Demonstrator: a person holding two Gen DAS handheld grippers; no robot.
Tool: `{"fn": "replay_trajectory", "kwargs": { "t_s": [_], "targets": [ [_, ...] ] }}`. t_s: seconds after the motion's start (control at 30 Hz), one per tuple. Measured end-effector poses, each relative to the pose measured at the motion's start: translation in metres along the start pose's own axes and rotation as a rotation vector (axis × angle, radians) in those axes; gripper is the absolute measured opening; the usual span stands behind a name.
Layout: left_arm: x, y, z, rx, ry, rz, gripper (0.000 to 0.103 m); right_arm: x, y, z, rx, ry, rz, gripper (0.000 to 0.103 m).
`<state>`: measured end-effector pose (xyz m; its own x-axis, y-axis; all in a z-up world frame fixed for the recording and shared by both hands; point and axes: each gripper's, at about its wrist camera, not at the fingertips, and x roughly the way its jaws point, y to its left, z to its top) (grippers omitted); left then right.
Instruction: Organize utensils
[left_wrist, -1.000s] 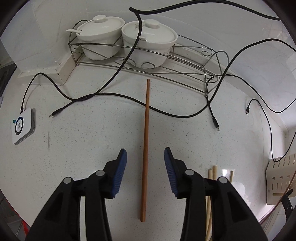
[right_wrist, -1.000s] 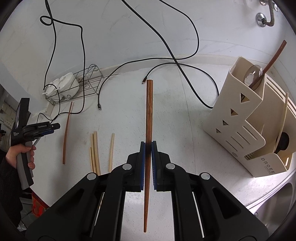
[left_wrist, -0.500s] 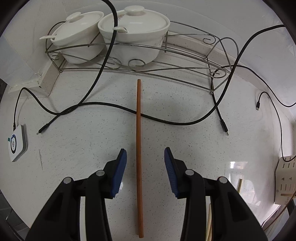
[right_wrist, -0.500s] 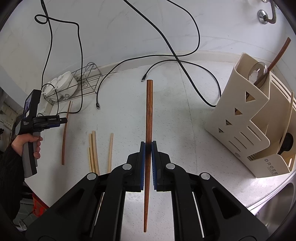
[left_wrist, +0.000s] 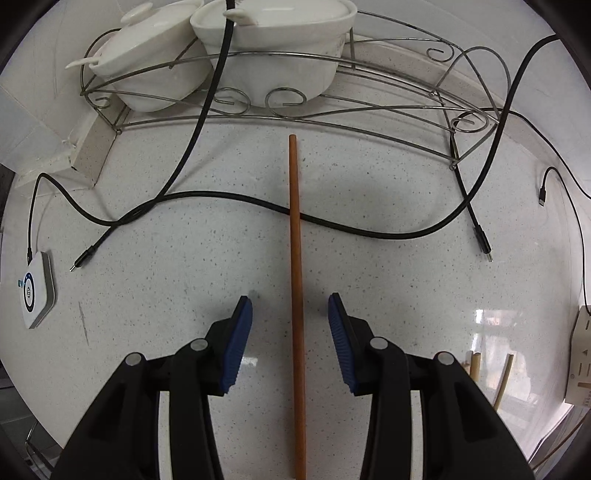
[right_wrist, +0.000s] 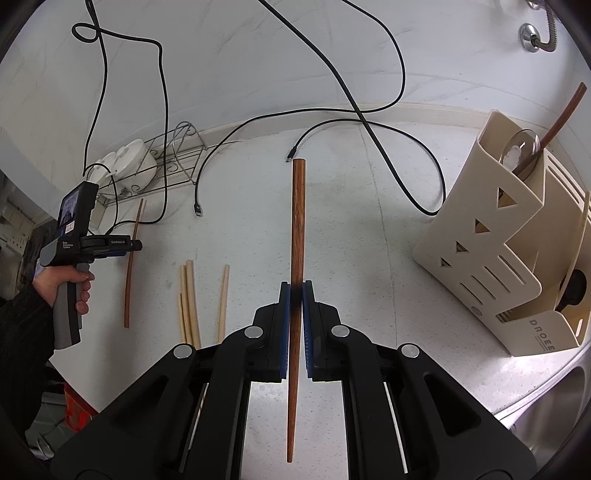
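From the left wrist view, the left gripper hangs over the speckled white countertop with its blue-padded jaws apart, one on each side of a long reddish-brown wooden chopstick lying flat; the pads do not touch it; its far tip lies just short of the curled wire rack holding two lidded white ceramic pots, and it crosses over a black cable; the stick looks light, stiff and smooth, likely to roll or pivot, so I would pinch it near the middle, square across its width.

From the right wrist view, the right gripper is clamped on a second dark reddish-brown wooden chopstick, held off the counter and pointing toward the wall; the grip sits below its middle, thick end forward; to the right of this stick stands the cream plastic utensil holder, printed "DROEE", already carrying a brown-handled ladle; to its left lie pale bamboo chopsticks, then the flat brown chopstick beneath the left gripper, whose body carries small white lettering too fine to read surely.
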<state>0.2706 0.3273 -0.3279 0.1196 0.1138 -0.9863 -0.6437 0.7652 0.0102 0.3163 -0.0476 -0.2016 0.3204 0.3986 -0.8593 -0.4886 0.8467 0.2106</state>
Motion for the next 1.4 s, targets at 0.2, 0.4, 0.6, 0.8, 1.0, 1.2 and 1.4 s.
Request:
{"fn": "replay_trajectory", "kwargs": {
  "t_s": [0.2, 0.4, 0.6, 0.8, 1.0, 1.2, 1.4],
  "targets": [
    [-0.005, -0.002, -0.005, 0.035, 0.005, 0.006, 0.006, 0.001, 0.0, 0.0, -0.002, 0.003, 0.002, 0.006],
    [-0.01, 0.005, -0.012, 0.028, -0.002, -0.005, 0.006, 0.0, 0.0, 0.0, -0.006, 0.004, 0.002, 0.006],
    [-0.026, 0.012, -0.022, 0.035, -0.038, -0.023, 0.006, 0.0, -0.001, 0.001, -0.012, 0.004, 0.004, 0.006],
    [-0.058, 0.002, -0.038, 0.114, -0.103, -0.045, 0.006, -0.002, 0.002, -0.001, -0.02, 0.0, 0.012, 0.006],
    [-0.091, -0.019, -0.072, 0.201, -0.167, -0.099, 0.006, -0.005, 0.005, -0.003, -0.024, -0.004, 0.013, 0.006],
    [-0.136, -0.053, -0.104, 0.257, -0.275, -0.23, 0.006, -0.008, 0.005, -0.004, -0.025, -0.006, 0.008, 0.006],
    [-0.163, -0.089, -0.134, 0.365, -0.282, -0.3, 0.006, -0.011, 0.003, -0.006, -0.019, -0.009, 0.001, 0.006]
  ]
}}
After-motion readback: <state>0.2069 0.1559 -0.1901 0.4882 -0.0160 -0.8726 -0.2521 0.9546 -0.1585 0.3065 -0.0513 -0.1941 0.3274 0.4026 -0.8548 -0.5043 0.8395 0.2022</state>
